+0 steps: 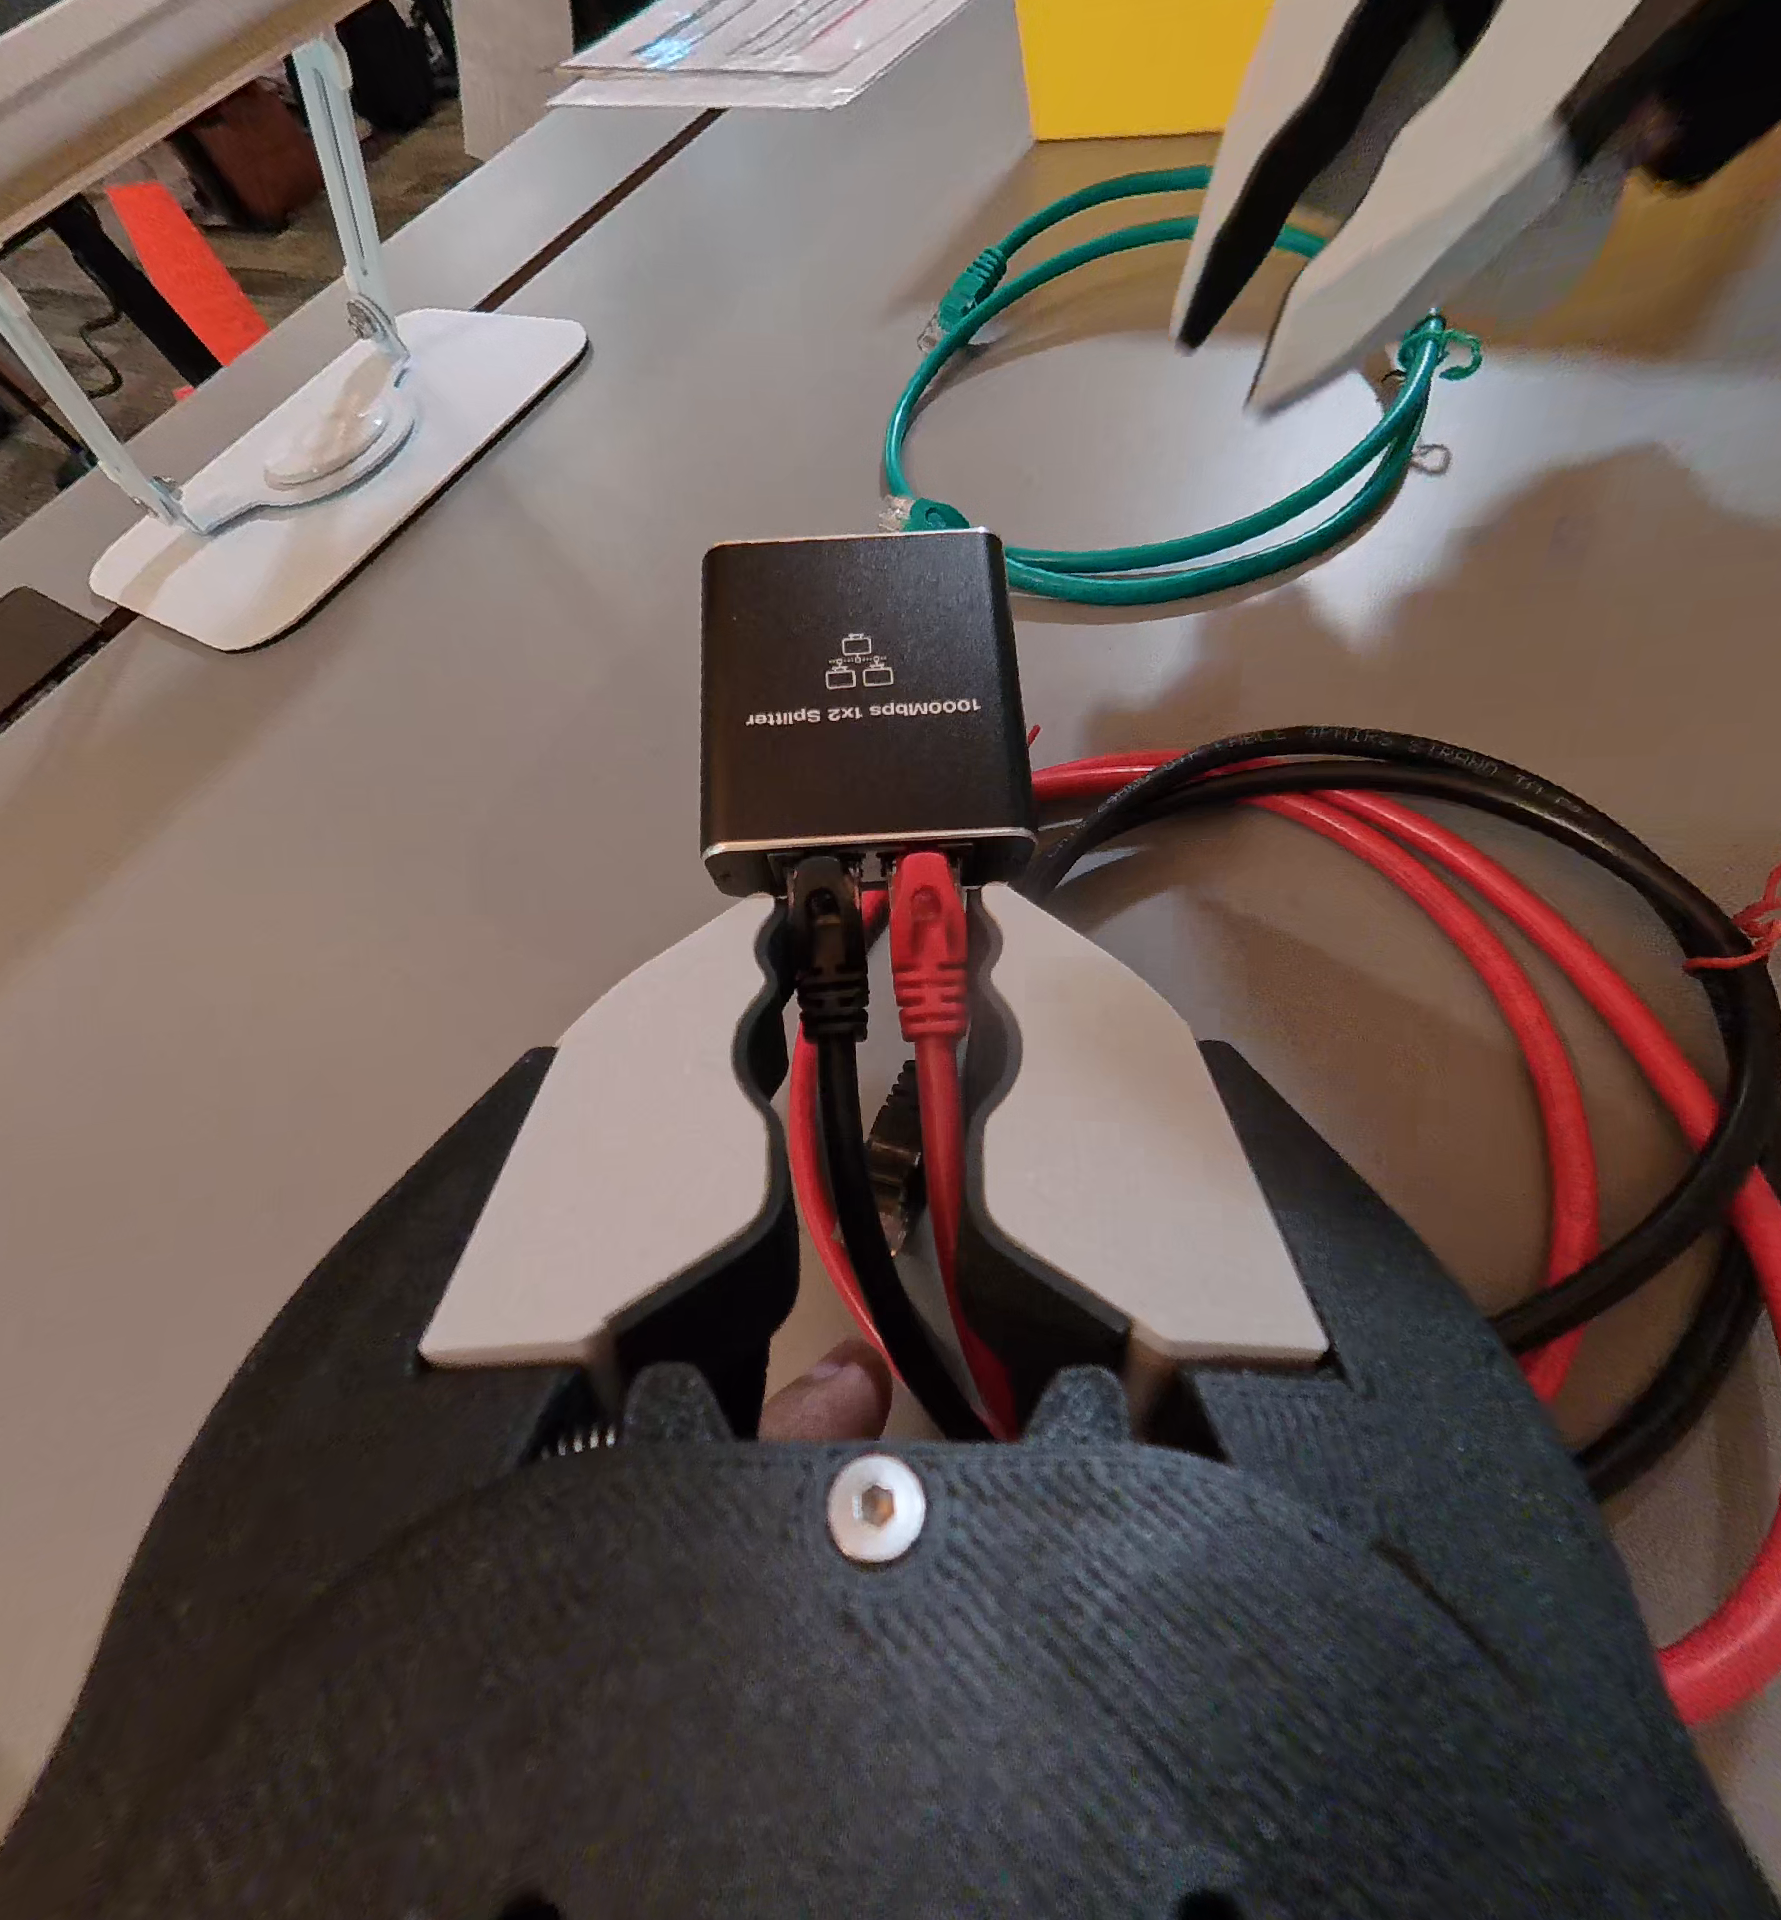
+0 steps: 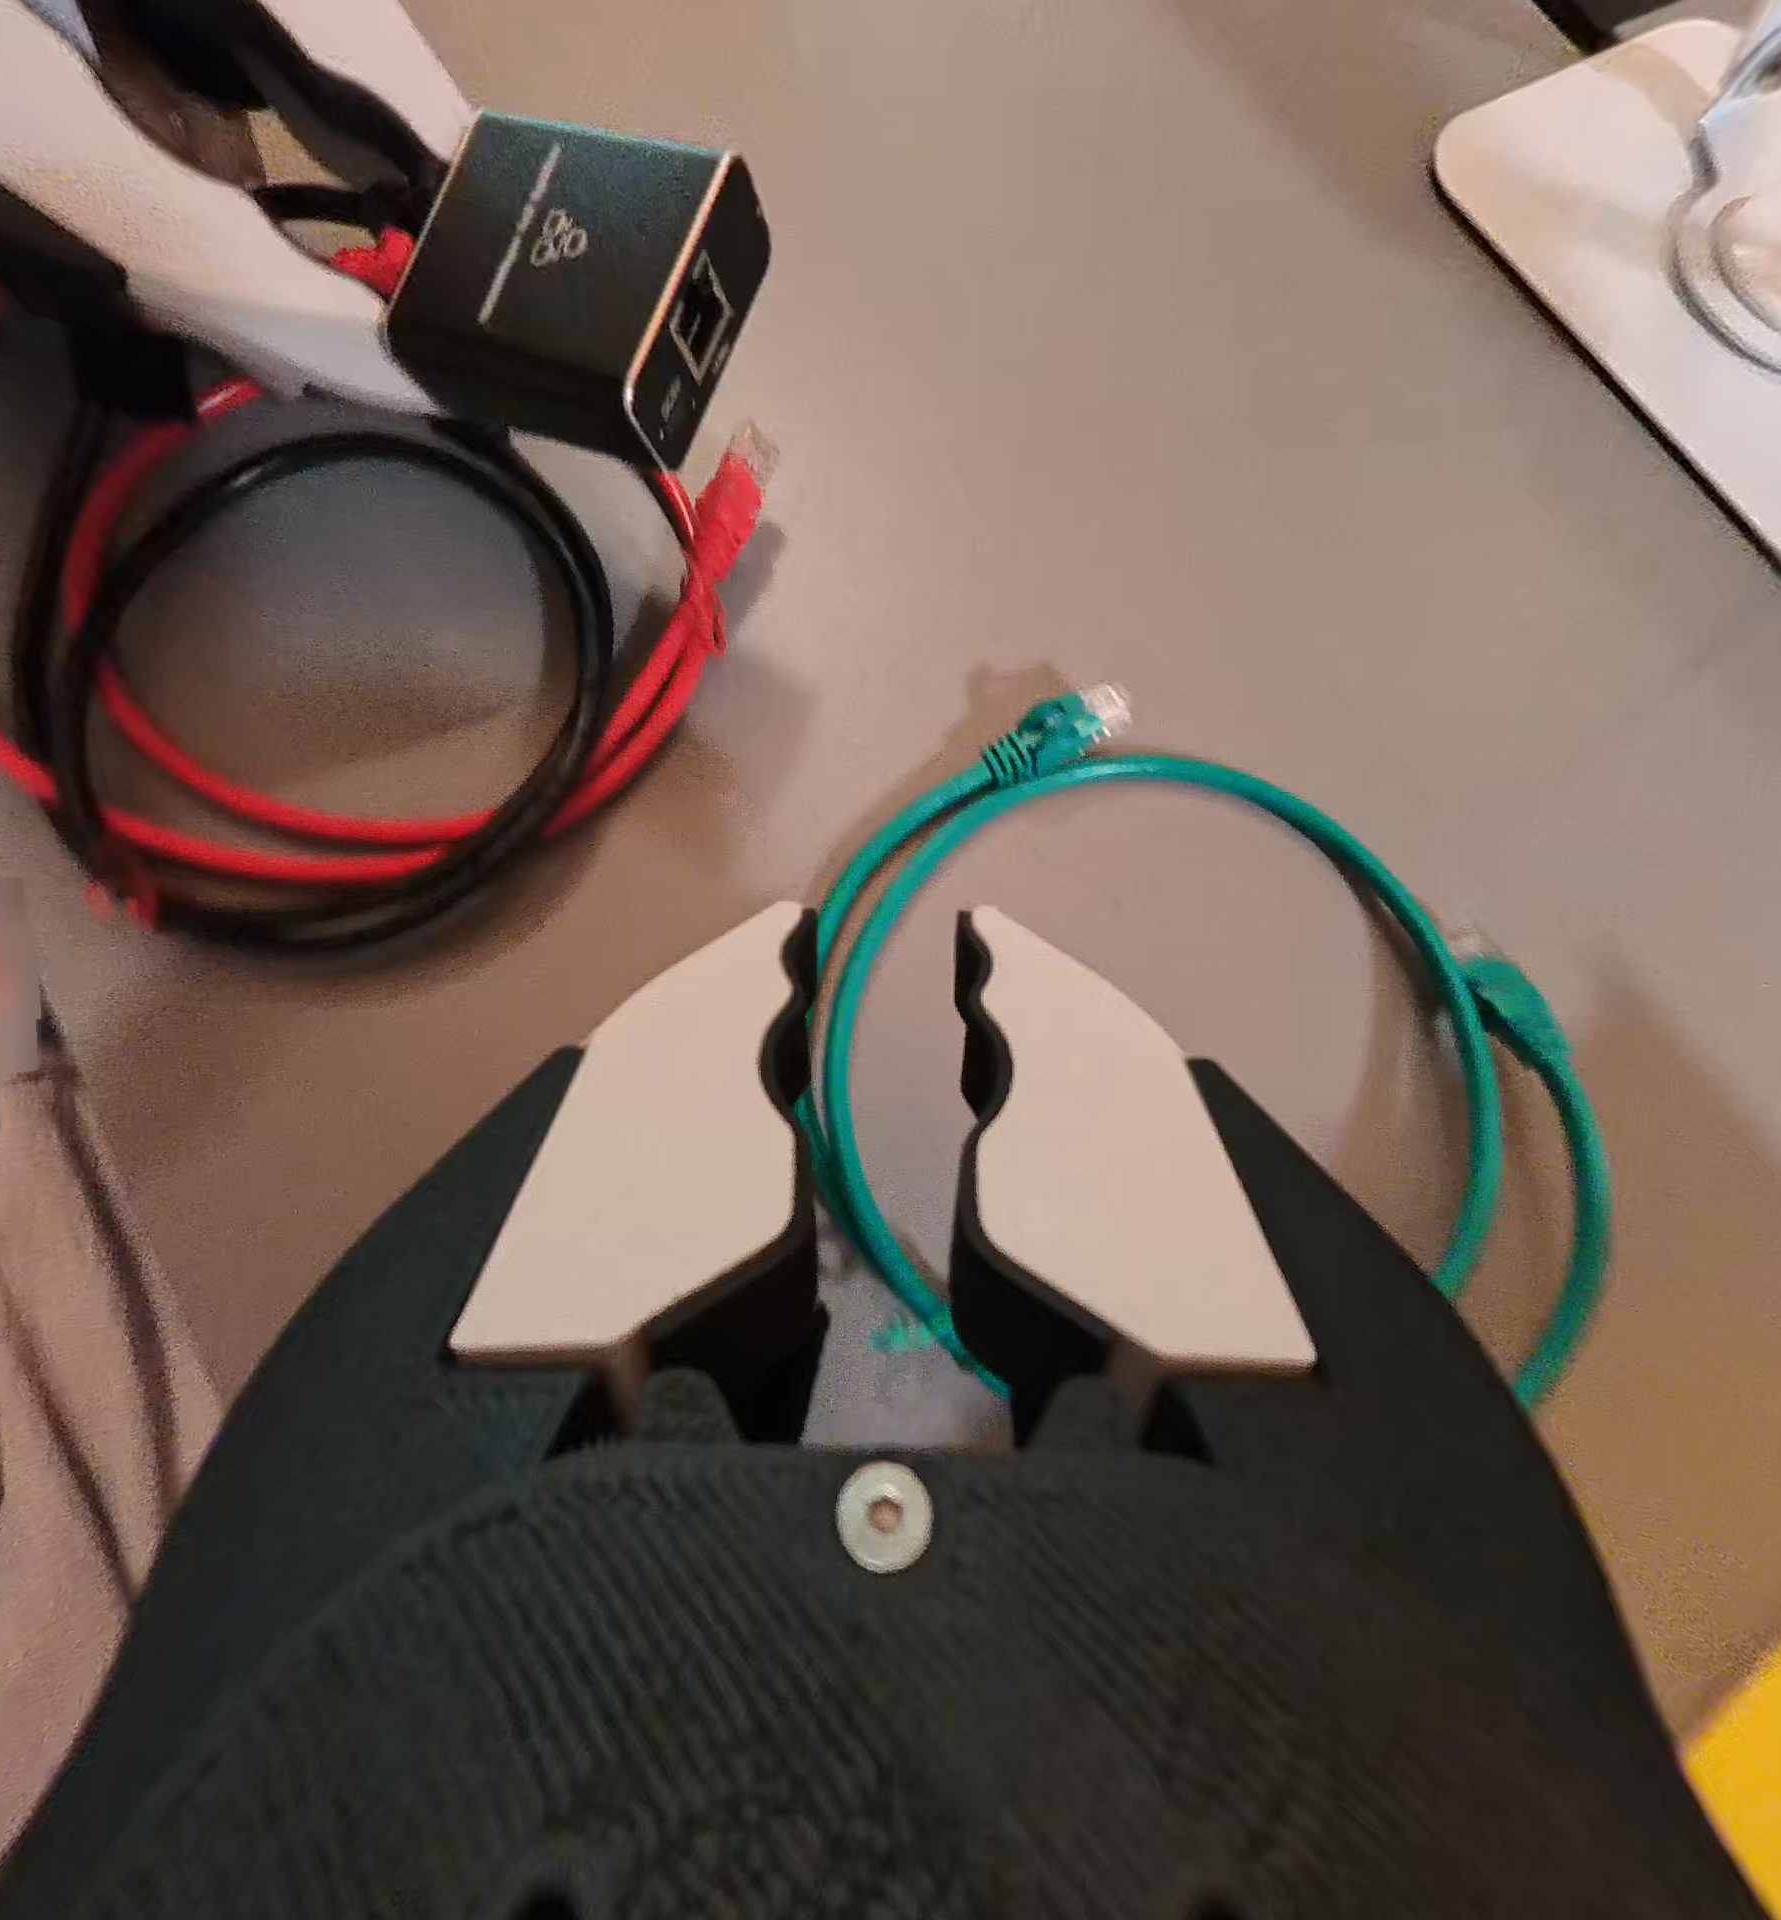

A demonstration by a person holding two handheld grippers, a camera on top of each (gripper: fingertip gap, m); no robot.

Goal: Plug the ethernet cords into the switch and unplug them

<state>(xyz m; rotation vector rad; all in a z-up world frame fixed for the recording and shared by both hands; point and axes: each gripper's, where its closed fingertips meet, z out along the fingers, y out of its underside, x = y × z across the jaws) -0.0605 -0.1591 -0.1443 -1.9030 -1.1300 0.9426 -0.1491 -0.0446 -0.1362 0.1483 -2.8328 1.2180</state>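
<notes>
- The left gripper [image 1: 870, 914] has its fingers [image 1: 657, 1122] set narrowly on either side of two plugs, a black plug [image 1: 829, 961] and a red plug [image 1: 930, 961]; whether the pads actually press them cannot be told, though the plugs fill most of the gap.
- Both plugs sit in neighbouring ports on the near face of the black switch [image 1: 860, 707], which lies flat on the grey counter [image 1: 398, 987].
- Behind the plugs, between the fingers, a second black connector is half hidden by the cords, and a fingertip of the person shows at the base of the gap.
- The black cord [image 1: 1738, 1039] and red cord [image 1: 1551, 1039] loop together to the right of the switch, the red one cut off by the frame edge.
- The right gripper [image 2: 886, 920] hangs with its fingers [image 2: 1073, 1143] moderately apart and holding nothing; the green cord [image 2: 1385, 842] lies coiled on the counter beneath, one strand running through the gap.
- Its loose plug [image 2: 1057, 727] lies just beyond the fingertips; the other end rests on the coil's right side, blurred.
- The switch's far face shows one free port in the right wrist view.
- A white stand base [image 1: 346, 468] and a yellow box [image 1: 1125, 62] sit farther off, both cropped.
</notes>
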